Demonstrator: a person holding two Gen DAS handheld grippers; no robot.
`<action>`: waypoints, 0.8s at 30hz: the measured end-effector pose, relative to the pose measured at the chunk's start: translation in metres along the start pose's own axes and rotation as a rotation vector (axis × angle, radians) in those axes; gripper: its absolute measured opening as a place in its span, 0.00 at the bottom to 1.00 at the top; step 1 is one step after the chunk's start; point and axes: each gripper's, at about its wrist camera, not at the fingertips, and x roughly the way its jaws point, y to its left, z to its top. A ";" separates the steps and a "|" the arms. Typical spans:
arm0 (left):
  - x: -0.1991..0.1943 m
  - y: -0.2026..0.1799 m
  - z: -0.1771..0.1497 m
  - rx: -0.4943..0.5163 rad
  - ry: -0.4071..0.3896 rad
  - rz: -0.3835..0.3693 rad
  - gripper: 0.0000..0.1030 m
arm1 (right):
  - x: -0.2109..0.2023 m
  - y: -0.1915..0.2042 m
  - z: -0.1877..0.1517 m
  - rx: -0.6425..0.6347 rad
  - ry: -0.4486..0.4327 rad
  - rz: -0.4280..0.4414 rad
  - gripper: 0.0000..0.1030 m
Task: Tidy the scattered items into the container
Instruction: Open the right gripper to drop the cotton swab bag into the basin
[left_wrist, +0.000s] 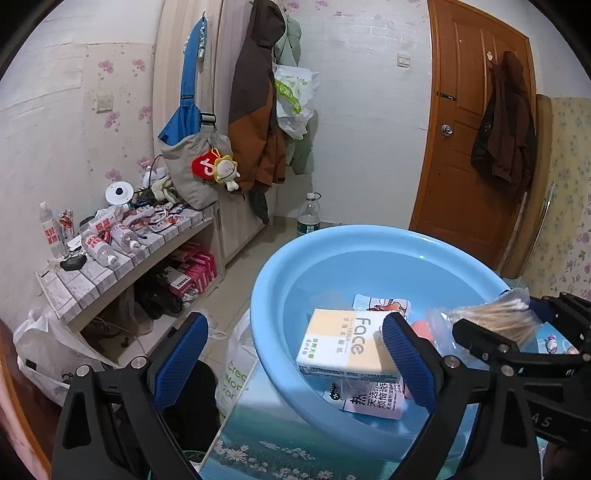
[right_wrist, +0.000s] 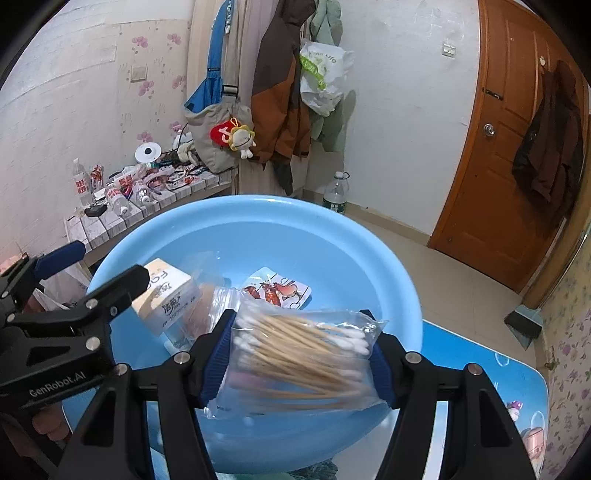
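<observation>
The right gripper (right_wrist: 301, 354) is squeezing a clear bag of cotton swabs (right_wrist: 299, 354) between its two blue pads (right_wrist: 218, 365). The bag is lying sideways across the pads, sticking out a bit past the left one. It is hanging over the near part of the blue tub (right_wrist: 258, 221), above the inside, not touching the bottom.

The left gripper (left_wrist: 295, 354) is standing wide open w/ nothing in it. One pad is sitting out past the tub's left rim, the other is over the inside, just in front of the tissue box (left_wrist: 343, 343). From the left wrist view the right gripper is coming in from the right, w/ the swab bag over the tub's right side.

Inside the tub: the tissue box is lying toward the left, a snack pack (right_wrist: 279, 290) w/ red pics is lying flat near the middle, and a white pack w/ black letters (left_wrist: 373, 402) is peeking out under the box. Something pink is next to the box but it is too hidden to tell what.

The far half of the tub is looking bare & blue, so lots of room there. The tub is sitting on a table w/ a picture cover (right_wrist: 517, 373); its left side is reaching the table's left edge, and a strip of table is showing on the right. Beyond the left edge a plastic bag (left_wrist: 236, 369) is standing on the floor. A messy shelf (left_wrist: 110, 258) is far left, a brown door (left_wrist: 476, 147) far right.
</observation>
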 end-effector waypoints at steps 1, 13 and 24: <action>0.000 0.000 0.000 0.001 -0.001 0.000 0.93 | 0.000 0.001 0.000 -0.002 -0.002 -0.007 0.65; -0.002 -0.002 0.002 0.002 -0.012 -0.003 0.93 | -0.002 -0.004 -0.003 -0.003 -0.009 -0.061 0.84; -0.012 -0.011 0.004 0.015 -0.016 -0.024 0.93 | -0.012 -0.017 -0.005 0.048 -0.010 -0.070 0.84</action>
